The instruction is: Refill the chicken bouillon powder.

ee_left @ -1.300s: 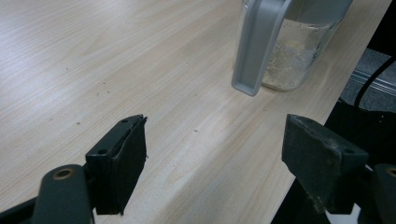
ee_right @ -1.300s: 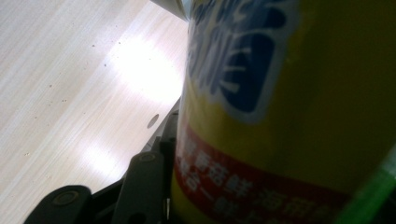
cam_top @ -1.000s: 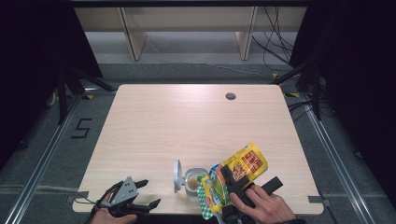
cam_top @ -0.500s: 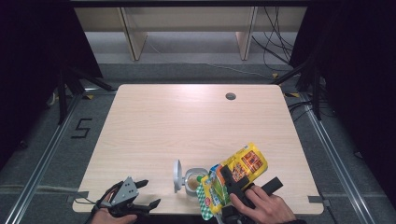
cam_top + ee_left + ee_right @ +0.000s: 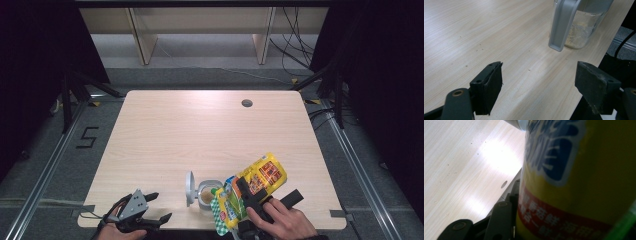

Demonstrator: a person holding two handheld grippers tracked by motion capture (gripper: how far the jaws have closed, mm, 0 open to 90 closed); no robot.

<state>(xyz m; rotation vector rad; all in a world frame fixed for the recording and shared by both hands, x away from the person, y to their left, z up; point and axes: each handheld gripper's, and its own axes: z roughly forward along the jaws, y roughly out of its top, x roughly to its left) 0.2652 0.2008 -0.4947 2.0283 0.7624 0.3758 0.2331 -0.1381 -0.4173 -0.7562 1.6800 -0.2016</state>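
We see a bare light-wood counter [image 5: 200, 135] with a cable hole [image 5: 246, 103] far ahead of both claws. A glass jar [image 5: 207, 194] with pale powder stands near the front edge, its grey lid [image 5: 189, 188] flipped open to its left; it sits between our two claws, just left of the right claw. In the left gripper view the jar [image 5: 584, 27] is ahead and to the right, well apart from the jaws. The left claw [image 5: 155, 207] is spread wide, holding nothing, low over the counter's front edge. The right claw [image 5: 250, 192] pinches a yellow snack bag [image 5: 252, 187], tilted over the jar's right side. In the right gripper view the bag [image 5: 579, 182] blocks most of the view.
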